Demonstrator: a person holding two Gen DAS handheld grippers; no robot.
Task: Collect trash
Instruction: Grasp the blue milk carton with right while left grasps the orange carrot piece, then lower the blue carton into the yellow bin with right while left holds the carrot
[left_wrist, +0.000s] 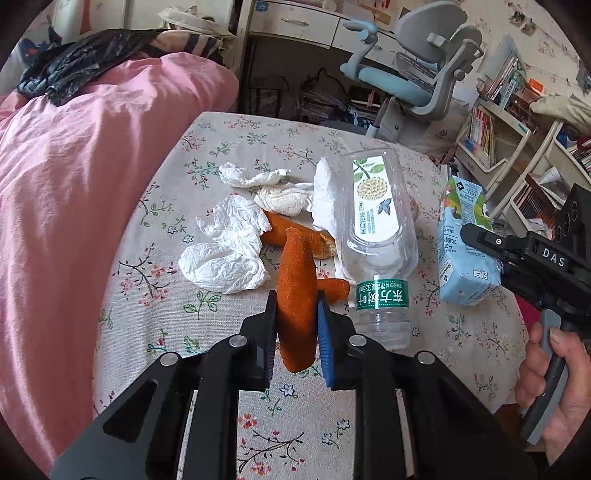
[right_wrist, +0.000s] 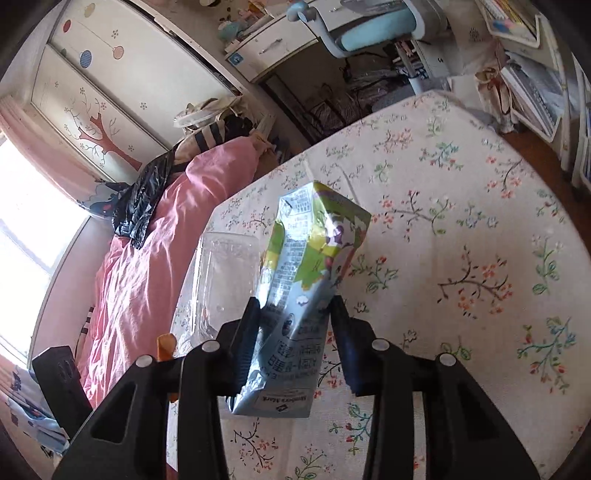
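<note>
Trash: orange peel (left_wrist: 297, 295), crumpled tissues (left_wrist: 225, 251), an empty plastic bottle (left_wrist: 382, 236) and a drink carton (left_wrist: 465, 243), all on or just over the flowered tablecloth (left_wrist: 221, 369).
Left gripper (left_wrist: 297, 314): clamped on a strip of the orange peel, which stands up between the two pads; more peel lies on the cloth behind it.
Right gripper (right_wrist: 295, 317): clamped on the drink carton, whose crushed sides bulge between the fingers.
Left view only: the tissues, the peel, the bottle's green label, and the person's hand (left_wrist: 554, 384) on the right tool's grip.
Right view only: the carton's green-and-purple top end, a bare stretch of tablecloth (right_wrist: 461, 258) to its right, a bright window at far left.
Around: pink quilt (left_wrist: 92, 184) beside the table with a black plastic bag (left_wrist: 74, 62) on it; desk chair (left_wrist: 417, 74) and bookshelves beyond.
In the way: the bottle lies just beside the clamped peel, its neck close to the left gripper's blue pad.
</note>
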